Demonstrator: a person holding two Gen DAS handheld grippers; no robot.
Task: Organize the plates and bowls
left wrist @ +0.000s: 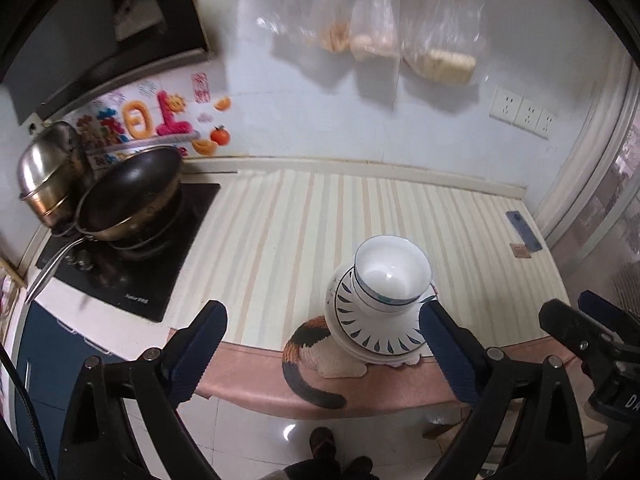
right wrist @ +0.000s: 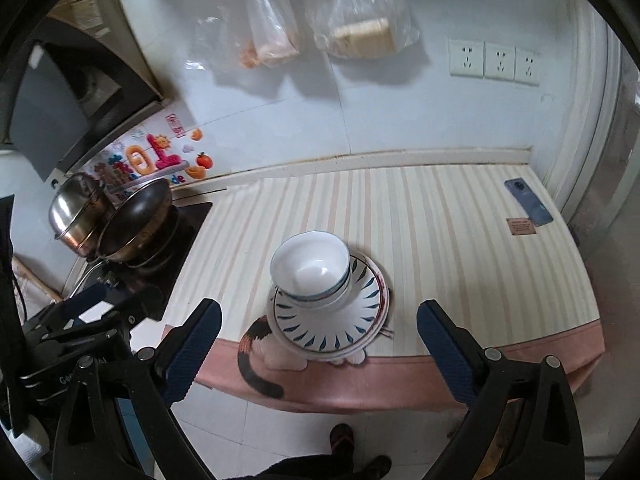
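A stack of white bowls [left wrist: 391, 274] [right wrist: 310, 266] with blue rims sits on a stack of white plates [left wrist: 372, 334] [right wrist: 332, 326] with blue leaf marks, near the front edge of the striped counter mat [left wrist: 280, 240] [right wrist: 440, 240]. My left gripper [left wrist: 324, 344] is open and empty, above the front edge, left of and nearer than the stack. My right gripper [right wrist: 320, 344] is open and empty, held above and in front of the stack. The right gripper's body shows at the right of the left wrist view [left wrist: 592, 344].
A dark wok [left wrist: 128, 196] [right wrist: 136, 220] and a steel pot [left wrist: 48, 176] [right wrist: 78, 212] stand on the black stove at left. A phone [left wrist: 524, 230] [right wrist: 528, 202] lies at the counter's right back. Plastic bags [right wrist: 352, 20] hang on the wall. Floor and feet show below.
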